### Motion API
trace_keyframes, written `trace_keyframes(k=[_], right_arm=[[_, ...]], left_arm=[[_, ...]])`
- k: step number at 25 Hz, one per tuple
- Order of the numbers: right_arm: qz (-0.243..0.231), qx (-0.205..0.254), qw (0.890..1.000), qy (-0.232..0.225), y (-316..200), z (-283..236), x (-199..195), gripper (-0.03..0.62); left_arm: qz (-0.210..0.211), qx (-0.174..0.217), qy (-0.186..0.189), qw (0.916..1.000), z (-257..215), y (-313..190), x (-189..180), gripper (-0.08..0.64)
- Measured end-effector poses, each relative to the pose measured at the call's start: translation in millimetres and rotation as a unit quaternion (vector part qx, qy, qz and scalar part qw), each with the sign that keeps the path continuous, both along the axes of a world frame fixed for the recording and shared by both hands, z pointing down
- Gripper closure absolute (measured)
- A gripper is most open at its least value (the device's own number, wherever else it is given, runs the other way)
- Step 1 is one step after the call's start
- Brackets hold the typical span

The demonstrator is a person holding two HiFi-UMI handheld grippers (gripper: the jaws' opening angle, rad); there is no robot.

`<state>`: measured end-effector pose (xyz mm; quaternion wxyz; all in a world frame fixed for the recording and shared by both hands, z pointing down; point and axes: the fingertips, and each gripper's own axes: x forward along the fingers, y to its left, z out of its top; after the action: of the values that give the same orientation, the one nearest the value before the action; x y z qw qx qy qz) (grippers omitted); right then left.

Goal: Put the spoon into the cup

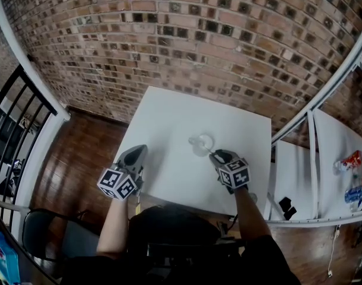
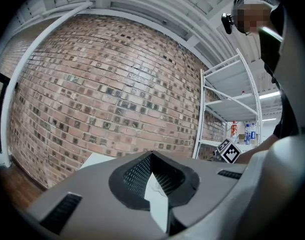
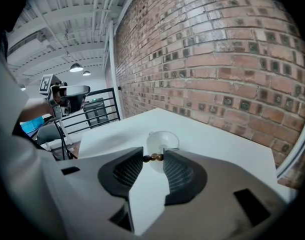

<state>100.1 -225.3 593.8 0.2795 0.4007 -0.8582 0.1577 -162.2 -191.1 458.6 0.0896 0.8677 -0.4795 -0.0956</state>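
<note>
A white cup [image 1: 202, 142] stands on the white table [image 1: 169, 123], right of its middle. My right gripper [image 1: 217, 155] is just in front of the cup, pointing down at it. In the right gripper view its fingertips [image 3: 153, 158] are shut on a thin brown spoon handle [image 3: 153, 157] that lies crosswise between them, with the cup [image 3: 162, 143] directly beyond. The spoon's bowl is hidden. My left gripper [image 1: 135, 154] hovers at the table's left front edge, level. Its jaws [image 2: 151, 156] meet at the tips with nothing held.
A brick wall [image 1: 187, 34] rises behind the table. White shelving [image 1: 323, 153] with bottles [image 1: 351, 159] stands to the right. A black railing [image 1: 15, 117] and a dark chair [image 1: 38, 233] are on the left, above a wooden floor.
</note>
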Motion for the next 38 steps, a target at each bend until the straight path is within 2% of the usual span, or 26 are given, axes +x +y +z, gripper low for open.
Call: trace_keyframes(k=[12, 20, 24, 31, 35, 38], right_arm=[[0.006, -0.021, 1.0, 0.006, -23.1, 20.8, -9.3, 0.462], [0.0, -0.013, 1.0, 0.004, -27.4, 22.7, -12.3, 0.46], [0.002, -0.002, 1.0, 0.0, -27.8, 19.5, -12.4, 0.422], [0.027, 0.033, 0.999, -0.011, -22.8, 1.1, 0.0, 0.422], [0.051, 0.081, 0.995, -0.011, -20.0, -20.7, 15.6, 0.422], [0.093, 0.138, 0.986, -0.019, -17.1, -51.0, 36.0, 0.465]], left_arm=[[-0.025, 0.004, 0.0, 0.9997, -3.8, -8.6, -21.6, 0.557], [-0.029, 0.002, -0.002, 0.9996, -1.4, -11.5, -24.4, 0.557], [-0.026, 0.0, -0.002, 0.9997, -1.2, -12.0, -22.9, 0.557], [-0.011, 0.0, -0.004, 0.9999, -3.4, -15.8, -16.0, 0.557], [0.009, 0.004, -0.001, 1.0, -5.0, -20.7, -1.7, 0.557], [0.026, 0.007, 0.0, 0.9996, -7.4, -24.0, 11.1, 0.557]])
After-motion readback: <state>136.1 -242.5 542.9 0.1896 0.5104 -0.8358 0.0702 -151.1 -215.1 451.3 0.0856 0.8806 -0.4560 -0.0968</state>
